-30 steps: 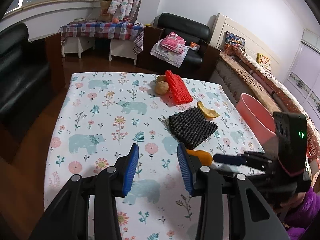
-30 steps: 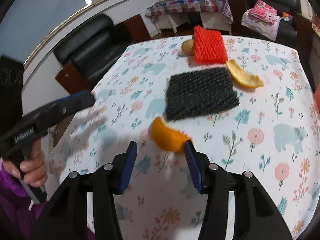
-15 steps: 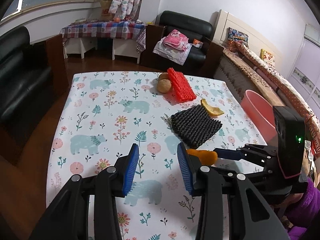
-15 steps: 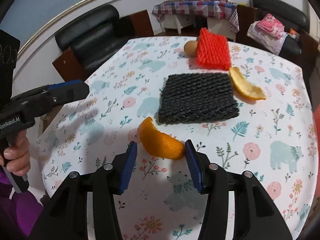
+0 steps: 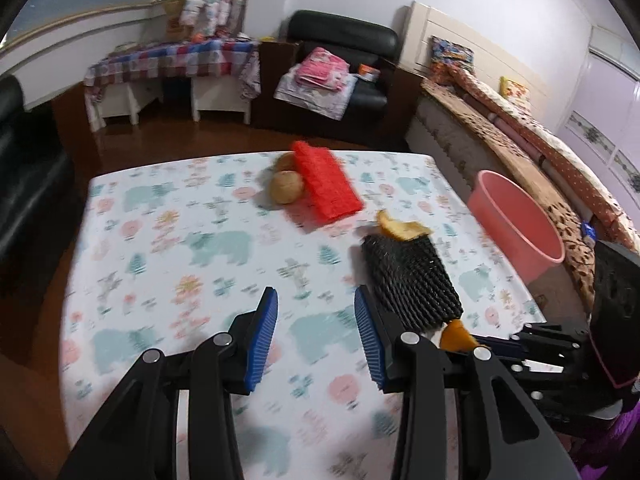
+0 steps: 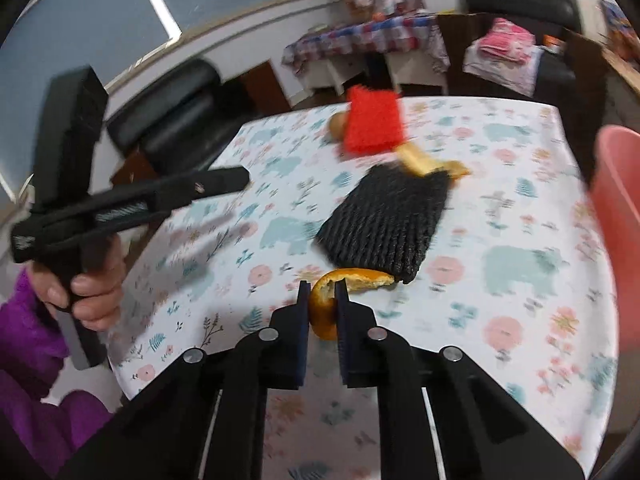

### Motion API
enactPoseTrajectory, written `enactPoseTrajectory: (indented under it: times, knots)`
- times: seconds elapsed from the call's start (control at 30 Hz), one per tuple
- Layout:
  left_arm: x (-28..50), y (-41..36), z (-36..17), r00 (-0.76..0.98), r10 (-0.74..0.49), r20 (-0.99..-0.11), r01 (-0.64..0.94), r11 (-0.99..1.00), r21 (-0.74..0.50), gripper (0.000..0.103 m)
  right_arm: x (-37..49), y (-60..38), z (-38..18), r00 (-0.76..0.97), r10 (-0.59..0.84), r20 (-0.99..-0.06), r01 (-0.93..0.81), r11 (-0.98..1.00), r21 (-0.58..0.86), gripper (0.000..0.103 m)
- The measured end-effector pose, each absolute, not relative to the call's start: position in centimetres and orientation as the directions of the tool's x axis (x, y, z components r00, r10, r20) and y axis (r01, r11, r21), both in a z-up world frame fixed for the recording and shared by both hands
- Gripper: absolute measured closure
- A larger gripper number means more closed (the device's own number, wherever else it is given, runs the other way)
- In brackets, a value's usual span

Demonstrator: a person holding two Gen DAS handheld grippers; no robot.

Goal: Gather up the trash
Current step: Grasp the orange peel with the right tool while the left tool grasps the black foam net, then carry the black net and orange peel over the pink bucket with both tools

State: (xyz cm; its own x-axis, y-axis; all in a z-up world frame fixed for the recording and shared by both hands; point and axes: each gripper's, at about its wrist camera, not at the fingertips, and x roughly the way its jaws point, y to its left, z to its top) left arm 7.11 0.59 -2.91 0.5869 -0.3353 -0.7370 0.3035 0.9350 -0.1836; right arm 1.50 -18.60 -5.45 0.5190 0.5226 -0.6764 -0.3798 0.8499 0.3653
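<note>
My right gripper (image 6: 322,294) was clamped on a piece of orange peel (image 6: 326,304), the two blue-padded fingers drawn close together with only the peel's thickness between them. The peel was curled, bright orange on the outside and paler inside, with a ragged strip running out to the right of the fingertips toward the near corner of the black knitted mat (image 6: 386,220); whether it was lifted off the tablecloth (image 6: 520,264) or touching it I could not tell. My left gripper (image 5: 316,332) was spread wide with nothing between its pads, held above the near part of the floral, bear-printed tablecloth (image 5: 168,240), and from its view the same peel (image 5: 456,334) showed just beyond my right fingertip, at the near end of the black mat (image 5: 410,280). A second, yellower peel (image 6: 430,162) lay at the mat's far end, touching it. Farther toward the far edge a red foam net (image 5: 326,188) lay with two brown round fruits (image 5: 286,186) right beside it. A pink bucket (image 5: 516,220) stood off the table's right edge. Both views were blurred.
</note>
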Motion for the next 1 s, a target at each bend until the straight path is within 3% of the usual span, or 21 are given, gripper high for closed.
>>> enactPoseTrajectory:
  times: [0.27,0.47,0.5,0.53,0.57,1.0]
  knots:
    - [8.3,-5.5,-5.5,0.46,-0.418,-0.783,0.365,0.893,-0.263,0.064,0.3,-24.5,-4.5,0.648,0.482,-0.59,-0.256,0.867,0.427,0.091]
    - [8.0,-8.8,-7.0,0.451,-0.367,-0.814,0.368,0.907,-0.205,0.065,0.6,-26.1,-5.8,0.665,0.445,-0.6,-0.177,0.874,0.453,0.091]
    - [7.9,-9.1,-7.1,0.452,-0.355,-0.818,0.366,0.91,-0.192,0.069,0.6,-26.1,-6.0,0.664,0.441,-0.604,-0.173,0.876,0.45,0.091]
    - [7.9,-9.3,-7.2,0.455,-0.345,-0.821,0.363,0.914,-0.183,0.084,0.7,-26.0,-6.2,0.661,0.439,-0.609,-0.172,0.878,0.447,0.091]
    - [7.8,-9.5,-7.3,0.455,-0.337,-0.824,0.357,0.917,-0.178,0.092,0.9,-25.9,-6.5,0.656,0.44,-0.613,-0.172,0.878,0.446,0.091]
    - [5.8,-7.1,-2.9,0.574,-0.351,-0.74,0.299,0.931,-0.21,0.096,-0.5,-25.6,-5.8,0.678,0.451,-0.58,-0.2,0.873,0.445,0.091]
